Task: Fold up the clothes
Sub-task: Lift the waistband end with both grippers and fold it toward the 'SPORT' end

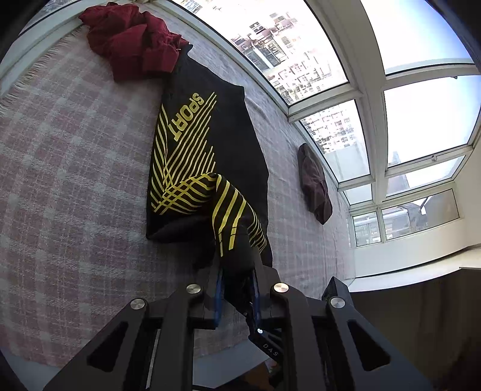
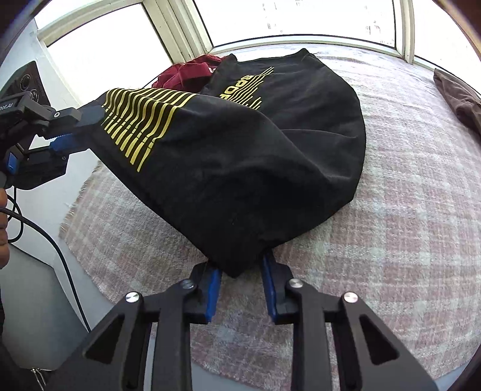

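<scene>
On a plaid blanket (image 2: 405,210) beneath a wide window (image 1: 421,120), a black shirt (image 2: 255,168) printed SPORT is mid-fold, its near edge lifted toward six o'clock. The left gripper (image 1: 237,288) clamps the striped corner at nine o'clock in the right view; the right gripper (image 2: 240,288), jaws narrowly parted, brackets the bottom corner without visibly pinching it. Judged next: close, then carry both corners toward twelve o'clock.

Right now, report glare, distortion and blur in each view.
Left wrist view: fisheye bends the window frames; sky panes are blown out; the black shirt is sharp. Right wrist view: the windows are washed white; the shirt's black folds lose detail; the plaid blanket curves.
</scene>
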`<state>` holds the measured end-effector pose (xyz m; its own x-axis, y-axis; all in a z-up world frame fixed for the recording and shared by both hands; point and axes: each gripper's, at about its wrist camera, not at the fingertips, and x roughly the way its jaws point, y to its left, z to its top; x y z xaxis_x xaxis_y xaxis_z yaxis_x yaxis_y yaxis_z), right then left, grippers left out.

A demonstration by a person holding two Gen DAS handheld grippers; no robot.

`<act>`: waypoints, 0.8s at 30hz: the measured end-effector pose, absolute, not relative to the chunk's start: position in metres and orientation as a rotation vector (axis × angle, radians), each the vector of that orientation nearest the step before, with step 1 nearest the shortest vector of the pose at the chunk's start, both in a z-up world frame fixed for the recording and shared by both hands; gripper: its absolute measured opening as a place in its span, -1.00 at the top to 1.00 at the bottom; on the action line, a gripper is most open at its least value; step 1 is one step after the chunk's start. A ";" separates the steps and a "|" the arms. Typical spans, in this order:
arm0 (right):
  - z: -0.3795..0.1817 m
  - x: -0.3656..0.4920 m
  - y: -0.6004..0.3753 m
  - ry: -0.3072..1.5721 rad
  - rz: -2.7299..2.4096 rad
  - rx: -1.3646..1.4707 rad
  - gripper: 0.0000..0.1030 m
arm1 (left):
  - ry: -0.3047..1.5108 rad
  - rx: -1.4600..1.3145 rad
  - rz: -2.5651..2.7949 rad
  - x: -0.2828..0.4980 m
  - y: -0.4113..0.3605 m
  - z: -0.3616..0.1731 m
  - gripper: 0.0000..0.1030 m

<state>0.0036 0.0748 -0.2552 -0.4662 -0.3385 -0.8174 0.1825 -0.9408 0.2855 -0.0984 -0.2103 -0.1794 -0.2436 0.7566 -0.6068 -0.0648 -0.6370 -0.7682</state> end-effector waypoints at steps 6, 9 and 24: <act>-0.227 0.002 0.089 -0.244 -2.435 1.379 0.79 | -0.826 -1.456 1.921 -0.106 -0.207 -0.174 0.73; -0.206 0.000 0.093 -0.226 -2.427 1.387 0.79 | -0.822 -1.441 1.919 -0.106 -0.207 -0.168 0.73; -0.204 0.014 0.110 -0.079 -2.340 1.538 0.79 | -0.806 -1.665 1.795 -0.043 -0.191 -0.223 0.73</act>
<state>0.0141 0.1097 -0.2038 -0.3568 -0.3092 -0.8815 0.2488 -0.9410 0.2294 -0.0429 -0.1912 -0.2233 -0.0752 0.7447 -0.6631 0.0008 -0.6650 -0.7469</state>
